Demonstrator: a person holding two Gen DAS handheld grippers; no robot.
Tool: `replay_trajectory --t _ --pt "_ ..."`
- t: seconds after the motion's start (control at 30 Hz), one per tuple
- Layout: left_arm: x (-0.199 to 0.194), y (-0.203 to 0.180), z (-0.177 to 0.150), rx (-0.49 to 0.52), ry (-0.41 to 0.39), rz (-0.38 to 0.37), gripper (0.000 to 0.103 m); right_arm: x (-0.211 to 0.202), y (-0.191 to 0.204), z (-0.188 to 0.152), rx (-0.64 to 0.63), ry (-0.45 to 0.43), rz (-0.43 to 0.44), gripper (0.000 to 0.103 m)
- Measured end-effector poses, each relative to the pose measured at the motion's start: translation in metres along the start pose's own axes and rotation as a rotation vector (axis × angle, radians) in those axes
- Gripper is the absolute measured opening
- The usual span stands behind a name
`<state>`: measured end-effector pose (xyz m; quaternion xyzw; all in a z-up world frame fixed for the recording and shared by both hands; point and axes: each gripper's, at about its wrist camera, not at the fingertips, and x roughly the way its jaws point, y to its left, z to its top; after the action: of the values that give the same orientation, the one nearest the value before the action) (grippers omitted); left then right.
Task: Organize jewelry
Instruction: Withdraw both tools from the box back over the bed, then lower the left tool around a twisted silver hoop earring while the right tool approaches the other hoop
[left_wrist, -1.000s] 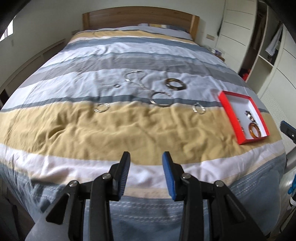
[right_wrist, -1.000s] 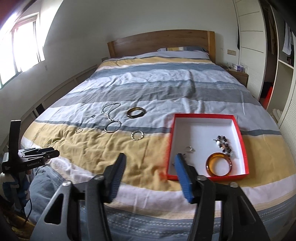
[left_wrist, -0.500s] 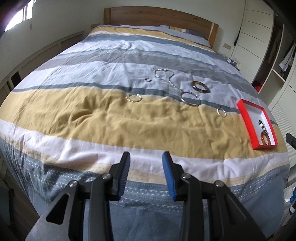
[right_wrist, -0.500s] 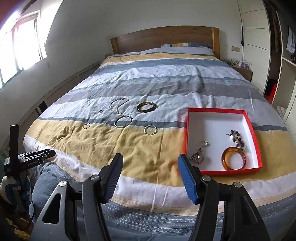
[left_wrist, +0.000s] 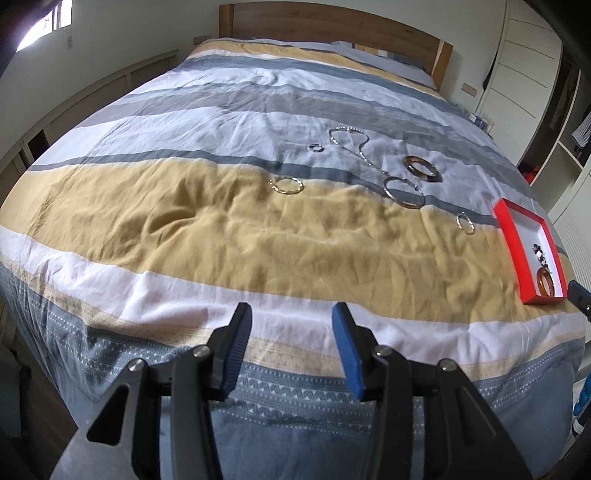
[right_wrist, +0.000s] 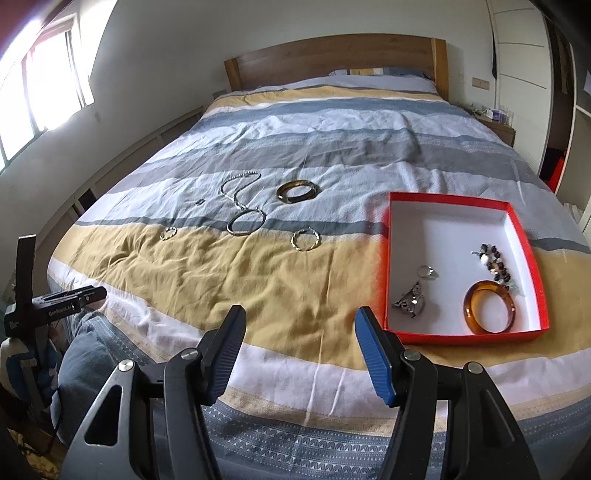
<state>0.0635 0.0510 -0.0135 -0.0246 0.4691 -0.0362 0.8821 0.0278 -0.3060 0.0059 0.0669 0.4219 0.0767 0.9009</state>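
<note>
On the striped bedspread lie several loose pieces: a silver chain necklace (right_wrist: 240, 184), a dark brown bangle (right_wrist: 297, 191), a silver bangle (right_wrist: 246, 221), a twisted silver hoop (right_wrist: 306, 239), a thin gold hoop (left_wrist: 287, 184) and a small ring (left_wrist: 316, 147). A red box (right_wrist: 524, 236) with a white inside holds an amber bangle (right_wrist: 488, 306), a beaded bracelet (right_wrist: 495, 264), a ring and a silver piece. My left gripper (left_wrist: 291, 325) hangs over the bed's foot edge, its jaws opening, nothing between them. My right gripper (right_wrist: 299, 330) is open and empty, left of the box's near corner.
The wooden headboard (right_wrist: 332, 59) stands at the far end. White wardrobes (right_wrist: 524, 74) and a bedside table (right_wrist: 498, 125) line the right side. A window (right_wrist: 40, 92) is on the left. The left gripper's body (right_wrist: 55, 302) shows at the left edge of the right wrist view.
The left gripper has swung leftward along the bed's foot, so the jewellery and red box shifted right in its view, and its jaws spread wider. The right gripper drew closer to the red box.
</note>
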Motion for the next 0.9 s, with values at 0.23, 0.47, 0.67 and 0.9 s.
replay_trajectory --t 0.23,0.47,0.67,0.9 --pt "0.027 0.005 0.029 -0.016 0.024 -0.007 0.045 0.037 0.005 0.014 -0.049 0.045 0.026 0.060" --pt "0.067 0.006 0.066 -0.019 0.040 0.002 0.045 0.091 0.004 0.042 -0.068 0.083 0.056 0.060" --pt "0.107 0.011 0.097 -0.046 0.046 0.014 0.045 0.141 -0.001 0.062 -0.073 0.109 0.064 0.061" --pt "0.143 0.010 0.120 -0.029 0.052 0.016 0.045 0.182 -0.008 0.078 -0.067 0.122 0.062 0.061"
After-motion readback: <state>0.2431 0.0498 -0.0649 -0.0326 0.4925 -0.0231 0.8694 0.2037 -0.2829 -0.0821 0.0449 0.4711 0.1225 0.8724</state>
